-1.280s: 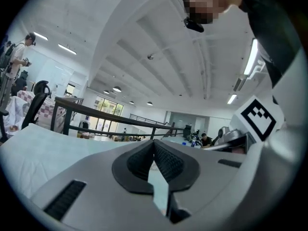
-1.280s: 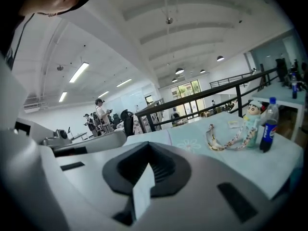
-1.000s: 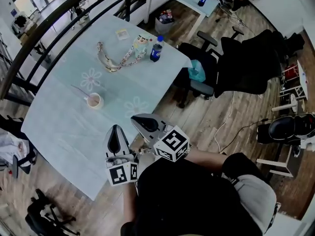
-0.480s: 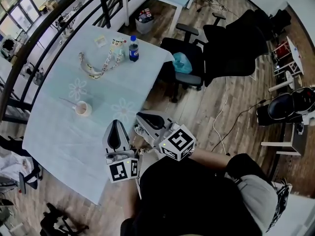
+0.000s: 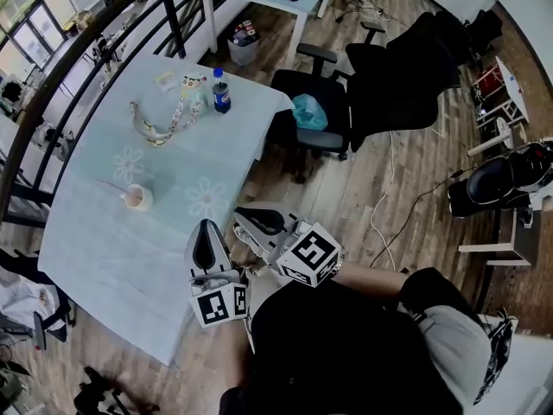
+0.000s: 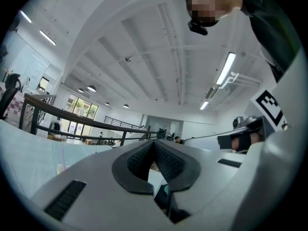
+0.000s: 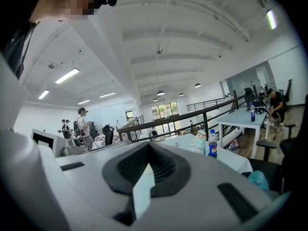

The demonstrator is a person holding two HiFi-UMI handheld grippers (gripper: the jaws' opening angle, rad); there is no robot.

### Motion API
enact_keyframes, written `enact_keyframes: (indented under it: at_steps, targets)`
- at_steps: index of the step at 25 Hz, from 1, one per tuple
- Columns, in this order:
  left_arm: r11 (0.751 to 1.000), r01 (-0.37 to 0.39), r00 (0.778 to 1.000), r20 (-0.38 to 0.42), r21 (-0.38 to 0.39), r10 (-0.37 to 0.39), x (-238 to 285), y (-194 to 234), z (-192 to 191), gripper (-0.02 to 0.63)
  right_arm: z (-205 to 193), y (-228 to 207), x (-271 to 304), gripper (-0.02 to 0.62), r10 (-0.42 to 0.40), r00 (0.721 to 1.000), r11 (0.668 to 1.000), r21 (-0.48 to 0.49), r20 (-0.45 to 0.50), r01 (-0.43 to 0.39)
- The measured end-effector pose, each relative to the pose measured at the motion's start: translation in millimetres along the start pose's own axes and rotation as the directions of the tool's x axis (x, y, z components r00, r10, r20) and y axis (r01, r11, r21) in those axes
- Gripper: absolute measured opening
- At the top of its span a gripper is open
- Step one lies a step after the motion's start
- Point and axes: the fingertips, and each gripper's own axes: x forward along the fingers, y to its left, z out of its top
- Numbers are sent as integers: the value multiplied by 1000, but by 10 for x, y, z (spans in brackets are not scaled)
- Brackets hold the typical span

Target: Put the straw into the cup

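Pale-blue counter [image 5: 112, 249] w/ white flower prints takes up the left of the head view, standing on a wood floor [image 5: 380, 188]. Dark railing [image 5: 86, 54] runs along the counter's far long side. Black office chairs [image 5: 380, 85] sit just off the counter's far right corner, and a teal bag [image 5: 304, 111] lies on the seat of the one nearest the counter.

Person in a dark top [image 5: 346, 353] is at the counter's near long edge w/ both arms held out toward it. L tongs [image 5: 205, 228] are at that edge, marker cube trailing back toward the person. Pads are pressed together at the tips w/ nothing btwn them, as the left gripper view shows. R tongs [image 5: 242, 223] are just beside the L tongs, on the side away from the counter's middle. They too are pressed together and empty.

On the counter's far end:
- Bottle [image 5: 221, 91], upright, blue cap, dark drink, blue label.
- Small pale figurine [image 5: 195, 92], just beside the bottle. Detail too small to tell.
- Patterned strap [image 5: 155, 124], lying in a loop toward the counter's middle.
- Small card [image 5: 166, 79], flat near the counter's far edge.

Cream cup [image 5: 138, 199] stands upright about halfway along the counter, nearer the railing side and well apart from both tongs. Thin straw [image 5: 111, 185] has one end in the cup and leans out over the rim toward the counter's railing side.
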Motion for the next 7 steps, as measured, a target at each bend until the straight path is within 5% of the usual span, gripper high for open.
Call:
enact_keyframes:
  at_steps: [7]
  targets:
    - [999, 16, 1000, -4, -28, -16, -35, -224, -19, 14, -22, -173, -257, 9, -57, 998, 998, 5, -29, 57]
